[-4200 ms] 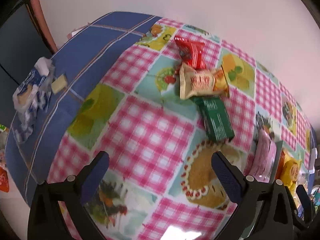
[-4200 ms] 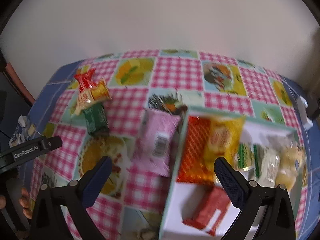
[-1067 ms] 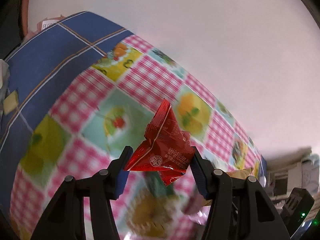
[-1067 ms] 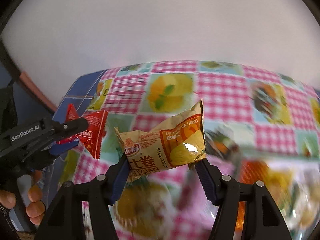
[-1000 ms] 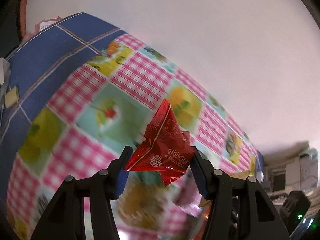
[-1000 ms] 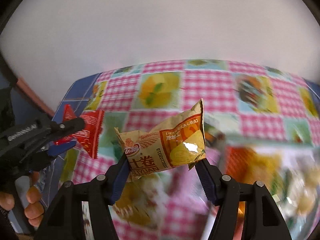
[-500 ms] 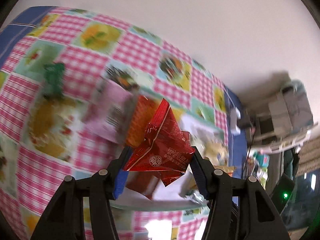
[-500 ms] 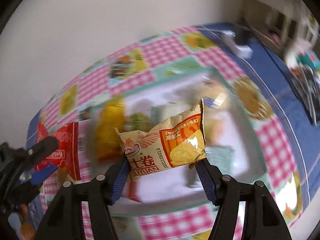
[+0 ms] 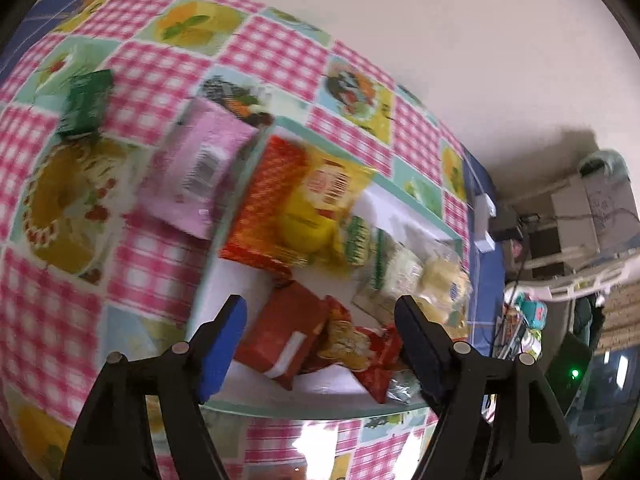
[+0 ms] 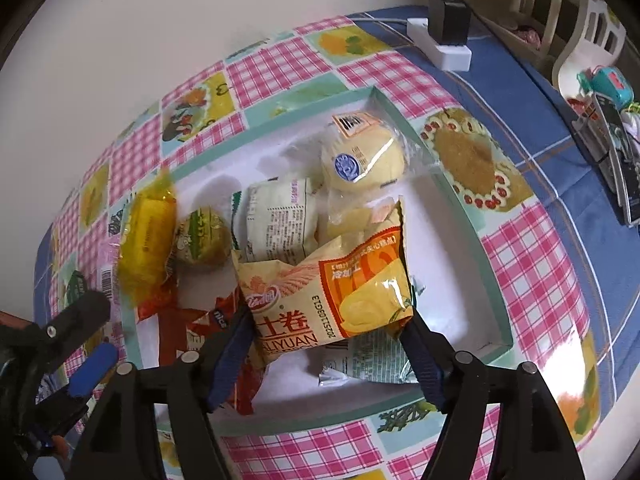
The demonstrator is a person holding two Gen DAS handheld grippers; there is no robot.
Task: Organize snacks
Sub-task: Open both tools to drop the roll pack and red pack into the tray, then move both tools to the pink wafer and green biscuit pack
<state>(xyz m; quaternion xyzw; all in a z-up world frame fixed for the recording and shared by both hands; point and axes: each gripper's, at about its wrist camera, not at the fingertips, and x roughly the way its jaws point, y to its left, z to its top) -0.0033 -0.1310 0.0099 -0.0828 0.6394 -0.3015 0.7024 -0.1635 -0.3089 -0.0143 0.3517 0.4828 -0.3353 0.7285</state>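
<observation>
Both grippers over the tray [image 10: 476, 236], jaws opening.
On the tabletop [image 9: 160, 76] the tray holds the snacks; my right gripper [image 10: 326, 344] has the yellow packet [image 10: 324, 296] between loosening jaws, my left gripper [image 9: 320, 344] is empty above the red packet [image 9: 376, 360].

One tray [image 9: 416, 200]. Two packets outside it: one pink [image 9: 200, 168], one green [image 9: 86, 102]. Inside, roughly ten packets, overlapping, exact count unclear. Two tools: left [image 9: 320, 344], right [image 10: 328, 340]. One power strip [image 10: 440, 46].
</observation>
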